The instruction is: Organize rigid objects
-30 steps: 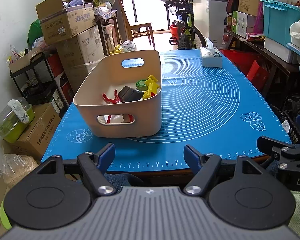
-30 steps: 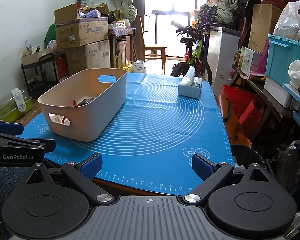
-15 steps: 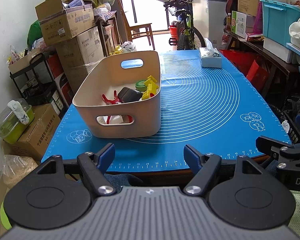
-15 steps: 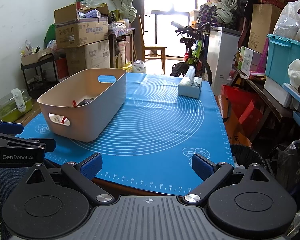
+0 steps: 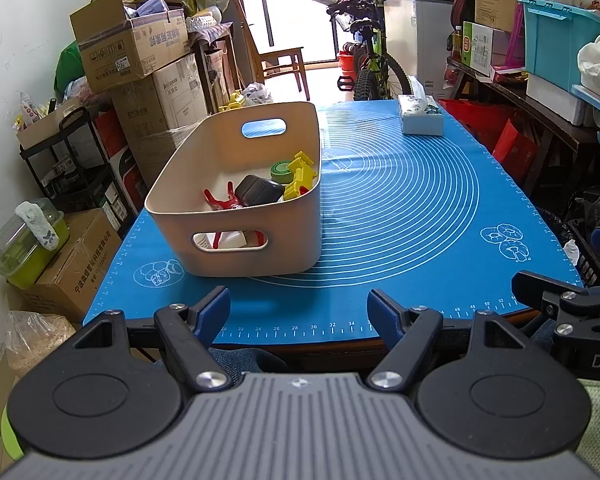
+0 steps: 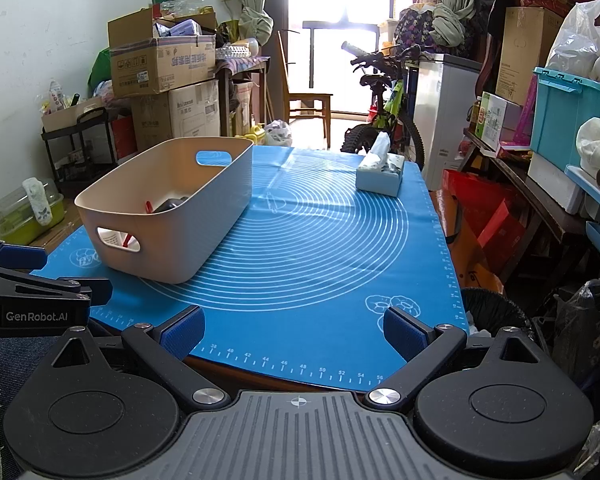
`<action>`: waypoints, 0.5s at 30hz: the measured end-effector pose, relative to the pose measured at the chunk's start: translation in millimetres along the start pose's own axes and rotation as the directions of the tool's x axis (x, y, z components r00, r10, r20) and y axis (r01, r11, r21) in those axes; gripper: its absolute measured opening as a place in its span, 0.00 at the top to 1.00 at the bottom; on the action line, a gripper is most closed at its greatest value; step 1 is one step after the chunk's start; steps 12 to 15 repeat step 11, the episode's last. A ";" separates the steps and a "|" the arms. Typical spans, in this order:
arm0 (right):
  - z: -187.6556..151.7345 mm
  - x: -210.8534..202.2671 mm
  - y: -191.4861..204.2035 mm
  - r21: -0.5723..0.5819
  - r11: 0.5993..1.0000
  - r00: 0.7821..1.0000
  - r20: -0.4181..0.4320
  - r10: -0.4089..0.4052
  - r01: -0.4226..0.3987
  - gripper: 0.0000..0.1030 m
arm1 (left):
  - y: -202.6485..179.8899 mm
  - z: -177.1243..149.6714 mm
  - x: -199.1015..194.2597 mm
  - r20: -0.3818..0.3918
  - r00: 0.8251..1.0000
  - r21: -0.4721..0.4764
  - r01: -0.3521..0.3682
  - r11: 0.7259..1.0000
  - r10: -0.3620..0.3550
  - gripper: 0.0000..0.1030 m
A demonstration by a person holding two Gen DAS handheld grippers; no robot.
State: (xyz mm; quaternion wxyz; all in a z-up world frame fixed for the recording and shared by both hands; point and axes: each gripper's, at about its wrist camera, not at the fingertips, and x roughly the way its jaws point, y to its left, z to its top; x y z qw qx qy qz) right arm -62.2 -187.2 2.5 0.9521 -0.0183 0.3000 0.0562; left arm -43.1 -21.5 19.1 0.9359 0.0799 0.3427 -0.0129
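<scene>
The left gripper (image 5: 298,306) is held low at the near edge of the desk (image 5: 260,350), its blue-padded fingers (image 5: 214,308) spread wide apart with nothing between them. The right gripper (image 6: 294,330) is held likewise at the near edge, its fingers (image 6: 182,330) parted and empty; its black body can be seen at the right border of the left wrist view, and the left gripper's body at the left border of the right wrist view. Beyond both pairs of fingers a blue mat (image 5: 400,216) printed with white concentric rings is spread over the desk. A beige bin (image 5: 240,200) with cut-out handles stands on the left part of the mat, ahead of the left gripper. Inside the bin the rigid objects are gathered: a red clamp (image 5: 220,200), a dark case (image 5: 259,190), a yellow toy piece (image 5: 300,178) against the right wall, and a green round piece (image 5: 281,170) behind it; a white item is glimpsed through the near handle hole. From the right wrist view only the red clamp (image 6: 149,207) and the dark case (image 6: 170,204) are seen above the rim. A tissue box (image 6: 380,174) rests at the far right corner of the mat, well apart from the bin. A bicycle (image 6: 384,116) stands beyond the far end of the desk, and stacked cardboard boxes (image 5: 140,64) line the left wall.
</scene>
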 end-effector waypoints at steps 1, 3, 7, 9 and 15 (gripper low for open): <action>0.1 0.0 -0.1 0.000 1.000 1.000 0.000 0.000 0.000 0.07 | 0.1 0.0 0.0 0.000 1.000 0.000 -0.001 1.000 0.001 0.26; -0.1 0.1 0.0 -0.001 1.000 1.000 0.000 0.000 0.000 0.07 | -0.2 0.1 0.0 0.000 1.000 0.001 -0.001 1.000 0.001 0.26; 0.1 -0.1 -0.3 0.000 1.000 1.000 0.000 0.000 0.000 0.07 | 0.1 -0.2 -0.1 0.001 1.000 -0.001 0.000 1.000 0.000 0.26; 0.0 0.1 -0.1 0.000 1.000 1.000 0.001 0.000 0.000 0.07 | 0.2 0.4 -0.4 0.004 1.000 -0.001 0.000 1.000 0.000 0.26; 0.1 0.0 -0.5 0.000 1.000 1.000 0.000 0.000 0.000 0.07 | 1.4 1.4 -0.5 0.003 1.000 0.000 0.000 1.000 0.000 0.26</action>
